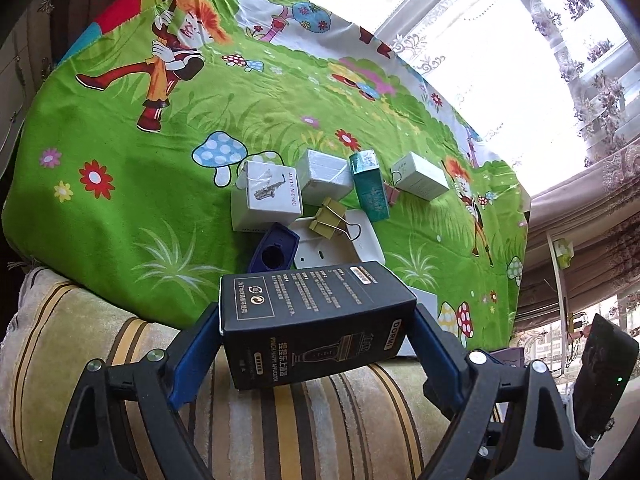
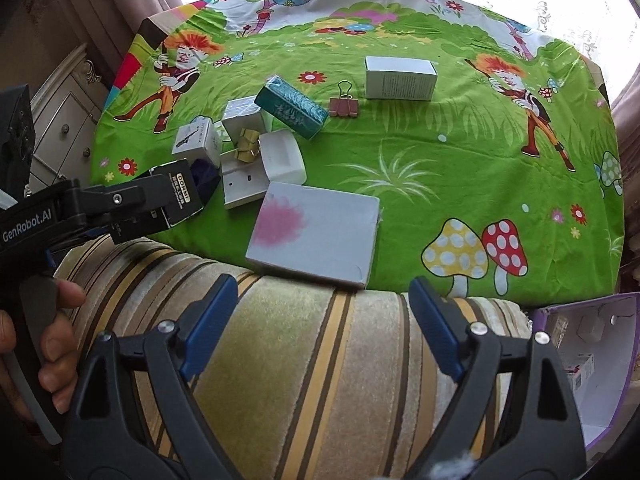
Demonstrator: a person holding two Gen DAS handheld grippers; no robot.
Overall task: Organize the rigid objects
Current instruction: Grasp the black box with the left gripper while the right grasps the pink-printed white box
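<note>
Black box hiding white box

Boxes crowd cloth's left, open green cloth right, flat box at near edge

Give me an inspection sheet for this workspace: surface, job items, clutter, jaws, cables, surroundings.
Surface: green cartoon cloth over a striped cushion.
Job's things: black box held; saxophone box, teal box, white box and pink-stained box lie on the cloth.
Clutter: yellow binder clip, pink binder clip, blue cap, open white case.
Grippers: left gripper jaws clamp the black box; right gripper jaws open, holding nothing.
Cables: nothing seen.
Surroundings: purple carton at right, lace curtain, white dresser.
</note>
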